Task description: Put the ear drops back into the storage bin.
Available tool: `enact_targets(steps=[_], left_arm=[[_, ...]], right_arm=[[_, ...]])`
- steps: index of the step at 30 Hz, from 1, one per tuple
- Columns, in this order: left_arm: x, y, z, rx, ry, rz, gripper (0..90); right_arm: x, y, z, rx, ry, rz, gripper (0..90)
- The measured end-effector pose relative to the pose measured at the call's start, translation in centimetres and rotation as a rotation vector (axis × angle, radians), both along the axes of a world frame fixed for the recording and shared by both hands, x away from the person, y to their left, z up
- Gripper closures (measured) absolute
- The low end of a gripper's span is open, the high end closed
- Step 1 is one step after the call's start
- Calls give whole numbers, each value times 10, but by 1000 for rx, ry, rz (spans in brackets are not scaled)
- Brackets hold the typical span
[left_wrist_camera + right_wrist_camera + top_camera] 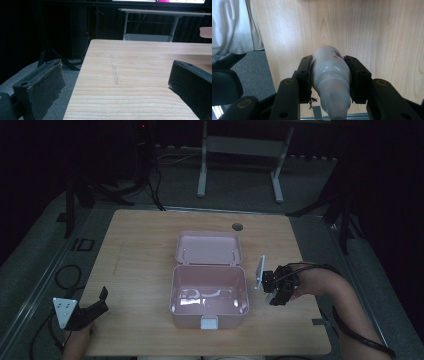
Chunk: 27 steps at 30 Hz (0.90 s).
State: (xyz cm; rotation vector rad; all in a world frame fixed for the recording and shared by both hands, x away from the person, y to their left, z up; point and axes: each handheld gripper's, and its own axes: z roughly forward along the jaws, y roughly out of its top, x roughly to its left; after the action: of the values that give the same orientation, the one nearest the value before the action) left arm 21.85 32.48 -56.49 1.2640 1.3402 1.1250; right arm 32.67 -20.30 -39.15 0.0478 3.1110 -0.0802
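Note:
A pink plastic box (209,295) stands open in the middle of the wooden table (140,250), its lid (209,248) folded back behind it. Just right of the box my right gripper (276,290) hangs above the table, shut on a white plastic bottle (330,75); in the right gripper view the bottle is clamped between both pads (305,75), cap end toward the camera. My left gripper (97,305) rests at the table's front left edge, jaws wide open with nothing between them; its fingers (42,86) frame bare wood in the left gripper view.
The box has a white latch (209,323) on its front wall. A round cable hole (237,226) sits near the table's far edge. Cables (67,275) lie on the grey floor at left. A desk frame (240,150) stands beyond the table.

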Motion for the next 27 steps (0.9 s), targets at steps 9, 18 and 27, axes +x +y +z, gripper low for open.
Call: enact_targets(steps=[9,18,27], left_arm=[[0,0,0,3,2,-2,4],[0,0,0,1,1,-3,4],[0,0,0,-2,-1,-4,4]], right_arm=[[4,13,16,17,-8,-12,597],[2,33,29,9,-41,17,596],[1,50,36,12,-54,47,596]])
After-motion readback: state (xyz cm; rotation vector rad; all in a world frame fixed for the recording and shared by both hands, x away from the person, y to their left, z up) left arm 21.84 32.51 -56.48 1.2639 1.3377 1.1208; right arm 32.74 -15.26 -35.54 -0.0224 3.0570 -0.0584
